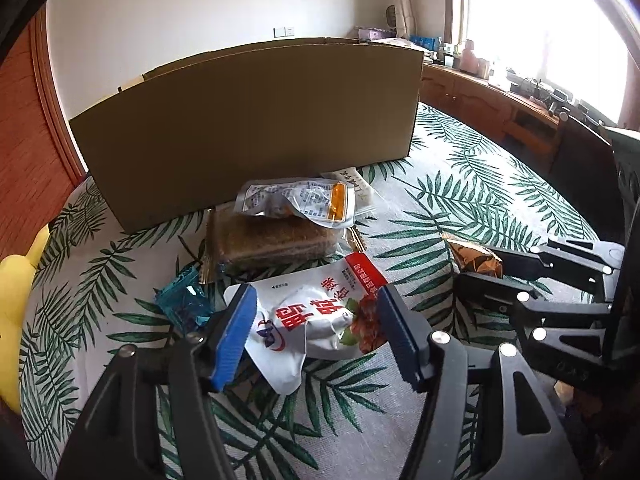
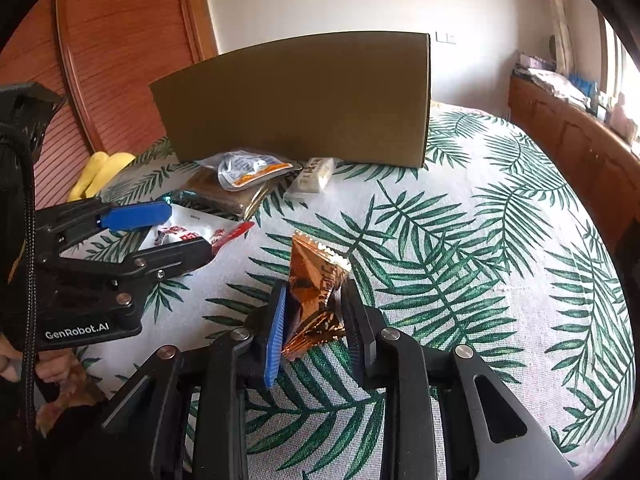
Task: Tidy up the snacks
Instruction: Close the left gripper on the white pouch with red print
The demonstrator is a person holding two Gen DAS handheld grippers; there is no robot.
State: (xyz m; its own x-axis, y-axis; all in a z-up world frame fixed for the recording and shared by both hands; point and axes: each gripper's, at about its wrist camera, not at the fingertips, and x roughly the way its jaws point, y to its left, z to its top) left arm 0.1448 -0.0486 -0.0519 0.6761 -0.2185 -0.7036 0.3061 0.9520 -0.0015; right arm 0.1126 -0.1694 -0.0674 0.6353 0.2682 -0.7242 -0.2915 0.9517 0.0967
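Observation:
A white snack pouch [image 1: 316,312] with red print lies crumpled on the leaf-print cloth. My left gripper [image 1: 314,308] straddles it with its blue pads [image 1: 236,332] at the pouch's two sides and the jaws wide. In the right wrist view the same pouch [image 2: 188,232] sits between the left gripper's [image 2: 188,234] fingers. My right gripper [image 2: 314,292] is shut on a copper-foil candy packet [image 2: 316,268], held just above the cloth. From the left wrist view that packet [image 1: 472,258] sticks out of the right gripper [image 1: 480,272].
An open cardboard box [image 1: 240,120] stands behind. In front of it lie a brown cake pack [image 1: 272,244], a clear pouch with an orange strip [image 1: 300,200], a small white packet [image 1: 360,188] and a teal wrapper [image 1: 184,300]. A yellow object [image 1: 16,280] lies at the left edge.

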